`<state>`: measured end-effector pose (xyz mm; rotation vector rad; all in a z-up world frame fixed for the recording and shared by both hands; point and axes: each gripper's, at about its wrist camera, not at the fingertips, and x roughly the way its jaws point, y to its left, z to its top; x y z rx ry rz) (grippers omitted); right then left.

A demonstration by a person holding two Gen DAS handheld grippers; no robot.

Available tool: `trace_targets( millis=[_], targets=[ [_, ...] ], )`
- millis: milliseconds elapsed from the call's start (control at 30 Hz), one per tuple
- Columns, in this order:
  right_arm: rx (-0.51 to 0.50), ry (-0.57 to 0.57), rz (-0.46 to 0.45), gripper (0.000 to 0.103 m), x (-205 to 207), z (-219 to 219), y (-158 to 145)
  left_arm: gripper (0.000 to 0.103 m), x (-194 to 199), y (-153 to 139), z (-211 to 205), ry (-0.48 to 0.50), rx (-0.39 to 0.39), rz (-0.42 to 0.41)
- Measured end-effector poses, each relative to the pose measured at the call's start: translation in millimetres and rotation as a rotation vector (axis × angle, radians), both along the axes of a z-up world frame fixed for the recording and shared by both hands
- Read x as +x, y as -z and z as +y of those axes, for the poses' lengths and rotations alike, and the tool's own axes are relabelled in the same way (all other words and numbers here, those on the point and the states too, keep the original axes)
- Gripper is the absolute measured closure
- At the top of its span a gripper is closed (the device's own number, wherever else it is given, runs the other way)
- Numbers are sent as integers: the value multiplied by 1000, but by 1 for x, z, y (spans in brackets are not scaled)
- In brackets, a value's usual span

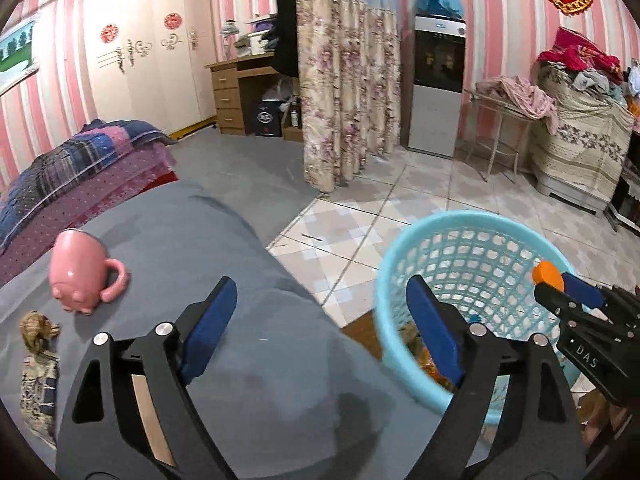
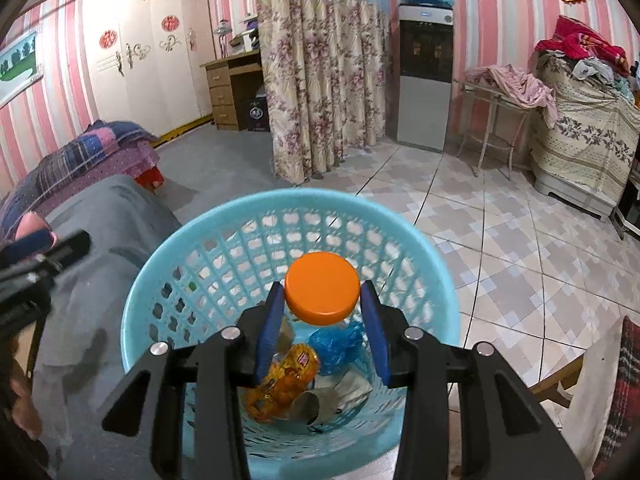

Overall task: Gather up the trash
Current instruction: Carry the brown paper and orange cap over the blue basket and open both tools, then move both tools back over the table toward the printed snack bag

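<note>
A light blue mesh trash basket stands on the floor beside the grey-covered table; it also shows in the left wrist view. My right gripper is shut on an orange round lid and holds it over the basket's opening; it shows in the left wrist view too. Inside the basket lie an orange snack wrapper, a blue plastic bag and a paper cup. My left gripper is open and empty above the grey table edge. A crumpled brown paper lies at the table's left.
A pink pig-shaped mug lies on the grey table cover. A patterned packet lies at the left edge. A bed with quilts, a floral curtain, a water dispenser and tiled floor lie beyond.
</note>
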<state>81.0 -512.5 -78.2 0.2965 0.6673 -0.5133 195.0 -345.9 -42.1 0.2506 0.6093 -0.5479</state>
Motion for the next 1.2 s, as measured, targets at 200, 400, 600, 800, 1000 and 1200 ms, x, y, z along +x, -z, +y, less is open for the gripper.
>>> trace_targets(
  millis=[200,400,600,800,1000,1200],
  targets=[
    [-14,-13,10,63,10,11,2,18,15,-7,24,-49,-42,30],
    [-13,-9,7,38,13,15,3,16,23,-14,43,-80,-82,38],
    [-17,-8,-15,23,13,21,-1,15,29,-22,63,-120,-103,35],
    [-57,-43,-39,16,20,38,-12,12,26,-31,86,-156,-62,-5],
    [-87,-115,-49,15,35,66,-23,9,24,-37,133,-220,1,-51],
    [-136,-201,-44,10,48,99,-33,6,21,-38,191,-326,6,-49]
  ],
)
